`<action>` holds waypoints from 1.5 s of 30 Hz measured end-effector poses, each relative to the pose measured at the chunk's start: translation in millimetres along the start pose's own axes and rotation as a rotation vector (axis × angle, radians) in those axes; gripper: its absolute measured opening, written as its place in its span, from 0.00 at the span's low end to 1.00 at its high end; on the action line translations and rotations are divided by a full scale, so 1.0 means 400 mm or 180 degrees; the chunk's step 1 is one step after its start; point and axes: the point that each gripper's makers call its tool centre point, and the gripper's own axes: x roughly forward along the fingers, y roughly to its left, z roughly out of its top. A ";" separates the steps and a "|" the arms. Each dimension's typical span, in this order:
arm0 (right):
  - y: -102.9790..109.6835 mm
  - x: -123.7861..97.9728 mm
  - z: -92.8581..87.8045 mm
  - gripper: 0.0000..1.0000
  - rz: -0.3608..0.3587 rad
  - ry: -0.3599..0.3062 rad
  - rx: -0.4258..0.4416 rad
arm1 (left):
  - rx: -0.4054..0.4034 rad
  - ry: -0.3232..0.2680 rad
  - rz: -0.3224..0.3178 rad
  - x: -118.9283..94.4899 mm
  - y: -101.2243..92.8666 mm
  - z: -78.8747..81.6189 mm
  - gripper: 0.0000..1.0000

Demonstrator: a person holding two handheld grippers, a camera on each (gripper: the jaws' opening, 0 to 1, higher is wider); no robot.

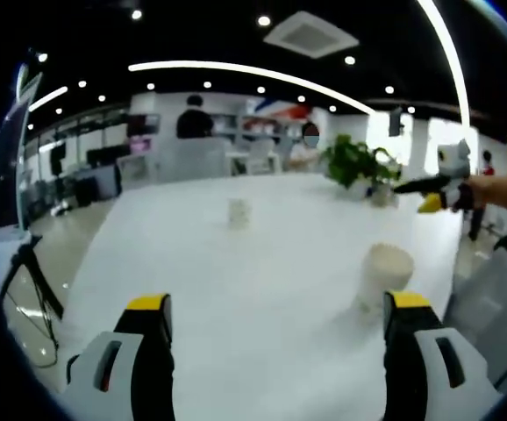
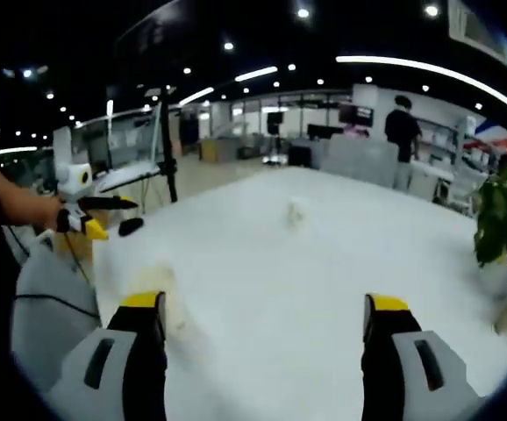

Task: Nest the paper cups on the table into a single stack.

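Your left gripper (image 1: 275, 320) hangs with jaws spread wide, holding nothing, above the white table (image 1: 262, 263). One paper cup (image 1: 239, 212) stands mid-table; a blurred second cup (image 1: 383, 274) sits just beyond its right jaw. Your right gripper (image 2: 264, 320) is likewise wide apart and empty.

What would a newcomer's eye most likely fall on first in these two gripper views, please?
Probably the big white table, bare but for two blurred paper cups: a near cup beside the left gripper's right-hand jaw and a far cup towards the middle. Next, the open yellow-tipped jaws at the bottom of each view, the right gripper among them, and the leafy potted plant at the far edge.
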 end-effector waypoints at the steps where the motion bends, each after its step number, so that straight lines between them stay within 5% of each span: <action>1: -0.005 -0.005 -0.006 0.92 -0.0030 -0.0047 0.0044 | 0.0001 0.0001 0.0012 0.000 0.002 -0.002 0.98; 6: -0.030 -0.042 -0.018 0.95 -0.0240 -0.0335 0.0069 | 0.0010 0.0029 0.0010 0.004 0.007 -0.017 0.98; 15: -0.020 -0.096 -0.083 1.00 -0.0317 -0.0400 0.0020 | 0.0045 -0.0040 0.0122 0.001 0.018 -0.022 0.98; 19: -0.033 -0.108 -0.077 1.00 -0.0365 -0.0515 -0.0010 | 0.0011 -0.0094 0.0122 0.004 0.016 -0.018 0.98; 30: -0.034 -0.088 -0.093 1.00 -0.0277 -0.0483 -0.0009 | -0.0019 -0.0054 0.0103 0.058 0.033 -0.045 0.98; 45: -0.040 -0.027 -0.099 1.00 -0.0237 -0.0466 0.0075 | -0.0001 -0.0049 -0.0054 0.210 0.070 0.002 0.98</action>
